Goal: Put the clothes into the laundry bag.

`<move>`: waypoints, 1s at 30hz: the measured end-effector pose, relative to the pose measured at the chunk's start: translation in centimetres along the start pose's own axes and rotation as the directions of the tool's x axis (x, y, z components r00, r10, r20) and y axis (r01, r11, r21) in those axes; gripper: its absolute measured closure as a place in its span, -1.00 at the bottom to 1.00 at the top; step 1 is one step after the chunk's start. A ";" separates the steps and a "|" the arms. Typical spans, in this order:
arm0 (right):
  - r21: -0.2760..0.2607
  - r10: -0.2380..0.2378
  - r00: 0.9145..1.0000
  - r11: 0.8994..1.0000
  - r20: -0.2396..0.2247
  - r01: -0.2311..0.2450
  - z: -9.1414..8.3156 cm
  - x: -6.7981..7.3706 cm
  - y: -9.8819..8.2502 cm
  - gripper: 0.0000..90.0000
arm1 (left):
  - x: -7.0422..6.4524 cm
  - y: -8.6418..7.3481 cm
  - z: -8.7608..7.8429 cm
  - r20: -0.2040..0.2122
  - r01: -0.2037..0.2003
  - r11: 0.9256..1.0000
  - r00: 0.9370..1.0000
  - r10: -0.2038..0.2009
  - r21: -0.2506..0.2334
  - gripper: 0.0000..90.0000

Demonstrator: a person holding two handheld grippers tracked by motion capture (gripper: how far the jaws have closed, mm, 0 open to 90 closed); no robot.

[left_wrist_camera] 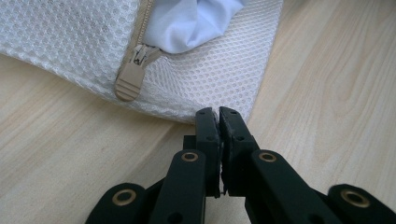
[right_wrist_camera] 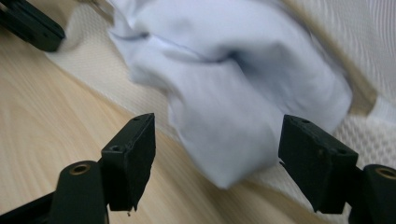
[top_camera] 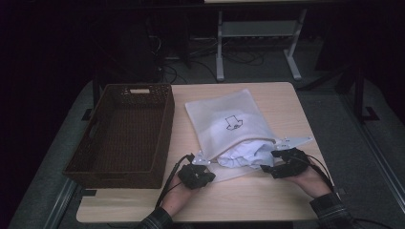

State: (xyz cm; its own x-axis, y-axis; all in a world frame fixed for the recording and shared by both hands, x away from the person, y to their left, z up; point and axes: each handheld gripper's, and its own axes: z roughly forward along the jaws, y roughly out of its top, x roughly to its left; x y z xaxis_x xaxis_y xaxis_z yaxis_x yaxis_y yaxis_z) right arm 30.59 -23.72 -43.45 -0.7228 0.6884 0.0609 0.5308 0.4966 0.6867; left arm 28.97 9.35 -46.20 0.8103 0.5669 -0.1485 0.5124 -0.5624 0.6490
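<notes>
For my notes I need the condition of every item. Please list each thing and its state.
Mesh bag: flat on the table, unzipped.
Zipper pull: at the bag's corner.
White garment: crumpled, sticking out of the bag's mouth.
Basket: upright, empty.
Left gripper: shut on the bag's edge.
Right gripper: open, at the garment.

White mesh bag [top_camera: 224, 121] with a black arrow print [top_camera: 233, 123] and beige zip pull [left_wrist_camera: 130, 80] — white cloth [top_camera: 246, 151] — dark brown woven basket [top_camera: 125, 134] — pale wood table [top_camera: 248, 200].
</notes>
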 end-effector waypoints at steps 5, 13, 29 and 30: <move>0.023 0.051 0.999 0.998 -0.017 -0.050 1.1 -1.0 -0.7 -0.42 | 0.0 0.0 0.0 0.000 0.000 1.000 1.000 0.000 0.000 0.93; -0.025 0.015 0.998 1.000 0.065 -0.013 1.1 -1.7 -0.3 -0.62 | 0.0 0.0 0.0 0.001 0.003 1.000 1.000 -0.003 0.000 0.93; -0.003 0.014 0.991 1.000 -0.132 -0.015 2.9 -1.5 0.4 0.83 | 0.1 0.1 0.1 0.003 0.002 1.000 1.000 -0.002 0.003 0.93; -0.002 0.015 0.990 1.000 -0.143 -0.016 3.0 -1.3 0.6 0.84 | 0.1 0.1 0.1 0.002 0.002 1.000 1.000 -0.002 0.004 0.93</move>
State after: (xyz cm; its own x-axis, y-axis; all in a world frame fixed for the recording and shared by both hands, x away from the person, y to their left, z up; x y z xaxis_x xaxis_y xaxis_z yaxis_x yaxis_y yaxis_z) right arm 33.16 -22.73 -45.31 -0.7705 0.6130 0.1745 0.5413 0.4848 0.6870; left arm 29.14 9.33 -46.20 0.8099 0.5667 -0.1513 0.5149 -0.5634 0.6461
